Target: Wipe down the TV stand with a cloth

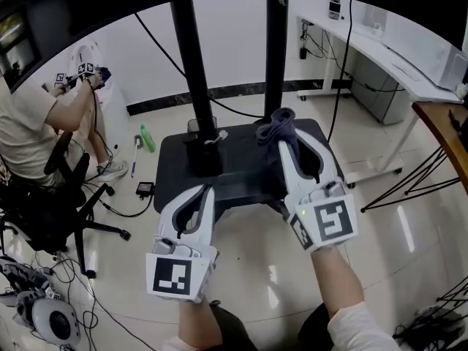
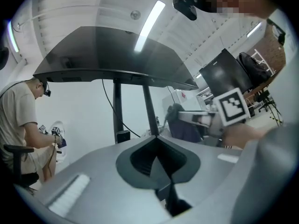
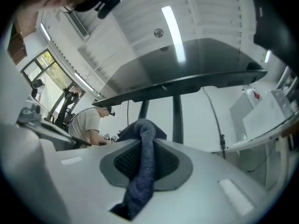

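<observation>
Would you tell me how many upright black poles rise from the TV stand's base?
2. The left pole stands left of centre on the base; the right pole rises behind the cloth.

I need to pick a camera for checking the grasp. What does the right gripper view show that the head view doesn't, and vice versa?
Only the right gripper view: the right gripper with its jaws shut on the dark blue cloth, which runs down between them, and the screen's dark face overhead.
Only the head view: the stand's black base on the floor, the left gripper near its front edge, and a green bottle.
Both: the cloth, the two black posts and a seated person.
</observation>
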Demonstrator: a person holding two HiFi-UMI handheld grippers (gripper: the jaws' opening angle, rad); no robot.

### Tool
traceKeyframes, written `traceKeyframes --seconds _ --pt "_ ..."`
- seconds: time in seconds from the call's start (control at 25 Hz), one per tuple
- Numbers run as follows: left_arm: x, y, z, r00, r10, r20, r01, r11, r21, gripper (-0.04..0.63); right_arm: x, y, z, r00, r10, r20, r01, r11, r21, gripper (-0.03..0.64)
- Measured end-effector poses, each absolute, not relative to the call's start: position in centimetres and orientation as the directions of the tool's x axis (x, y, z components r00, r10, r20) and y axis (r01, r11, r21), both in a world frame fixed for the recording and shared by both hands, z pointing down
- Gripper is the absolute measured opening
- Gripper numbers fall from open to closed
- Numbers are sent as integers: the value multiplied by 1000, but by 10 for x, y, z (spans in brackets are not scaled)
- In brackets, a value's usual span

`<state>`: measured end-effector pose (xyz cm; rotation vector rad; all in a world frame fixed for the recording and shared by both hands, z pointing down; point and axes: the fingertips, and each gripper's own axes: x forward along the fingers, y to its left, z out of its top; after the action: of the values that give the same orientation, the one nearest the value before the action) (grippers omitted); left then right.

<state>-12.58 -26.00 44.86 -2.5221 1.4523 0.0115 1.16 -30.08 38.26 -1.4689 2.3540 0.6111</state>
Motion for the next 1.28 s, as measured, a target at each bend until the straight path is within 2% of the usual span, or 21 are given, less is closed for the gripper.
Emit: traceKeyframes --seconds 0.08,0.2,0.24,0.36,0.4,0.56,0.72,0.8,0.88,1.0,1.16,1.28 --pt "-108 -264 453 527 -841 -124 -843 -498 -205 66 25 -265 411 -388 -795 -467 -922 326 209 55" --pt "-87 -273 459 540 -832 -124 -834 -510 -210 66 41 -260 464 -325 -912 -250 -934 268 235 55" --pt "-81 -275 460 544 -830 -124 -832 -514 -209 66 44 -266 465 -318 -919 -234 -938 268 222 55" --pt "-67 -276 460 556 -822 -125 -825 -527 -205 67 52 -295 416 -345 -842 -414 -938 289 193 55" --pt "-64 -276 459 559 -820 -127 -823 -530 -204 66 55 -310 400 -343 -834 -433 -939 288 189 55" --pt "-63 -275 456 551 -823 -134 -829 -523 -200 66 56 -380 320 -339 -846 -412 -940 292 173 57" --pt "-70 -274 455 536 -834 -131 -839 -510 -188 66 54 -434 250 -287 -886 -364 -940 188 284 57" --pt "-76 -275 455 528 -840 -128 -844 -502 -190 66 51 -453 236 -300 -891 -340 -941 220 257 57" --pt "-80 -275 455 524 -843 -127 -846 -496 -195 66 52 -472 253 -311 -908 -281 -945 265 190 57" --pt "-84 -273 455 522 -843 -125 -847 -496 -193 66 53 -487 329 -310 -936 -168 -937 272 217 57" --pt "-78 -279 455 517 -846 -129 -849 -488 -200 66 64 -506 452 -315 -947 63 -930 321 181 55" --pt "-64 -280 458 528 -840 -126 -842 -497 -211 66 73 -512 502 -301 -934 194 -927 334 169 55"
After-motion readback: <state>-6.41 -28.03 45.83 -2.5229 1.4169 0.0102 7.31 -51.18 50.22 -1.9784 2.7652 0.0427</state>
